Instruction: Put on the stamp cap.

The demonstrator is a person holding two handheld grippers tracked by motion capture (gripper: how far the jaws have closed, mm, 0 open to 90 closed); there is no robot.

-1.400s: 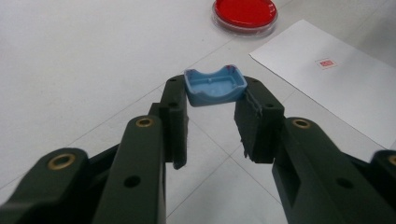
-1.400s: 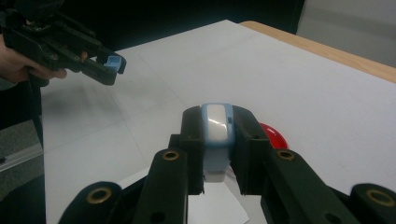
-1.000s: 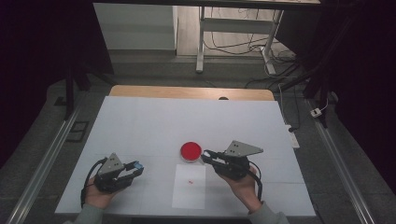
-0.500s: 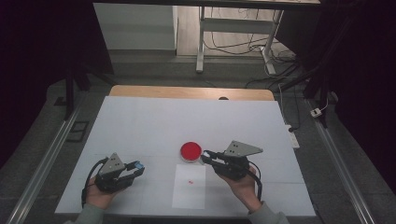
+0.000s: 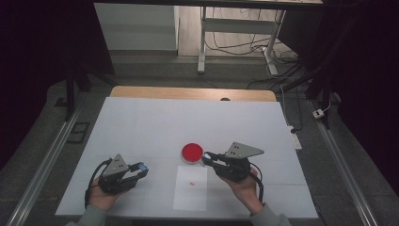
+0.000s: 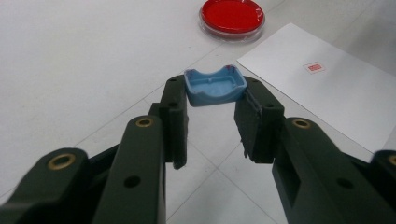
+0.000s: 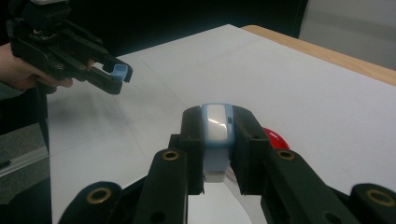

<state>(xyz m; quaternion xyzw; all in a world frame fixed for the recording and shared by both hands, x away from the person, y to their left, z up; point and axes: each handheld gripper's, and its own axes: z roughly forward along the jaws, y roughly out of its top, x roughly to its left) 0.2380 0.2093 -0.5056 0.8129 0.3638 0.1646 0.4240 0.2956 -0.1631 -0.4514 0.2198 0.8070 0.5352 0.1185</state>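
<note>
In the left gripper view, my left gripper (image 6: 215,92) is shut on a small blue cap (image 6: 215,85), hollow side up, held just above the white table. My right gripper (image 7: 217,116) is shut on a white-and-blue stamp body (image 7: 216,130). From the high view the left gripper (image 5: 140,169) sits at the near left and the right gripper (image 5: 207,158) at the near right, its tips beside a round red ink dish (image 5: 192,152). A white paper sheet (image 5: 190,193) bearing a small red stamp mark (image 5: 192,182) lies between the hands.
The white table (image 5: 141,122) has a wooden strip (image 5: 188,92) along its far edge. Metal rails run down both sides of it. Beyond stand a desk frame and cables on the floor.
</note>
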